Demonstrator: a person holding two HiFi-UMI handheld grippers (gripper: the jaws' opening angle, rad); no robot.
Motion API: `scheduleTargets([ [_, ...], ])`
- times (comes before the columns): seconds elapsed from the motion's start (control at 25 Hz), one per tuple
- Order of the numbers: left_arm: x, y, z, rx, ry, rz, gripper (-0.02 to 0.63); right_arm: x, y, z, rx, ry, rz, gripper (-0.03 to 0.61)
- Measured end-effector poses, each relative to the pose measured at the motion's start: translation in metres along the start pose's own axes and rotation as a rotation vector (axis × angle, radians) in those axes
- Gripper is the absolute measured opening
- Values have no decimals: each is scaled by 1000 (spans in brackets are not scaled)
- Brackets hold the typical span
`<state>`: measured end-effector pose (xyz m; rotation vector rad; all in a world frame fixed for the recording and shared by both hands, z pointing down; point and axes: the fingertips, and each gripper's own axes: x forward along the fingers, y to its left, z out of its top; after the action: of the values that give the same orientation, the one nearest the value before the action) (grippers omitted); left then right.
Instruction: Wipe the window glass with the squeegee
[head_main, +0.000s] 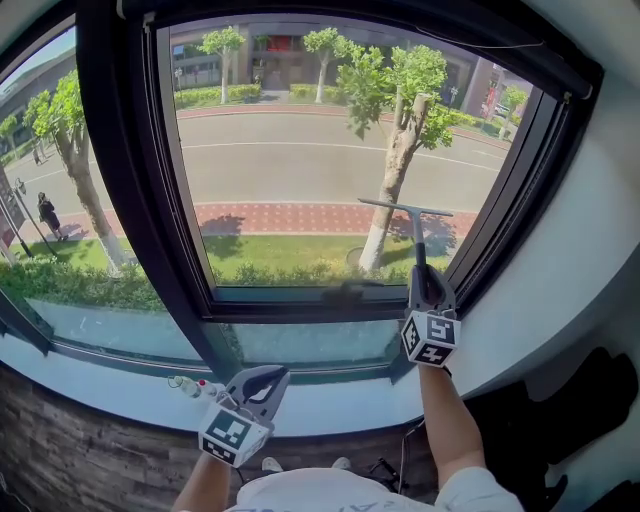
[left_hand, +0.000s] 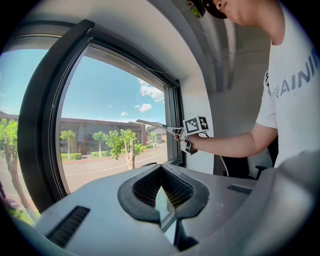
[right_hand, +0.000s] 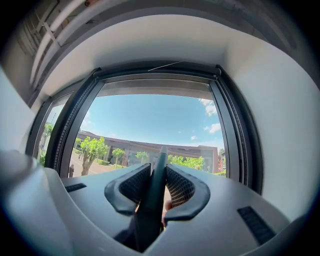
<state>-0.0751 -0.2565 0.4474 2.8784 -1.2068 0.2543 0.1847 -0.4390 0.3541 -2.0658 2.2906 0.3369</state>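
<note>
Right gripper view: jaws clamp the squeegee (right_hand: 155, 190).

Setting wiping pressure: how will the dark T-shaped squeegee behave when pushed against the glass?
Probably light: the right tool holds the dark T-shaped squeegee by its thin handle alone. Its wide blade sits far from the grip, so uneven pressure may twist it. The handle looks straight, likely stiff.
</note>
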Motion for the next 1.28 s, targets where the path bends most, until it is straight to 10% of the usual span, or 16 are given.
scheduleTargets([
  [1.28, 10, -3, -6, -1, 36, 2, 17, -25, 13, -127, 3, 197, 39, 100],
])
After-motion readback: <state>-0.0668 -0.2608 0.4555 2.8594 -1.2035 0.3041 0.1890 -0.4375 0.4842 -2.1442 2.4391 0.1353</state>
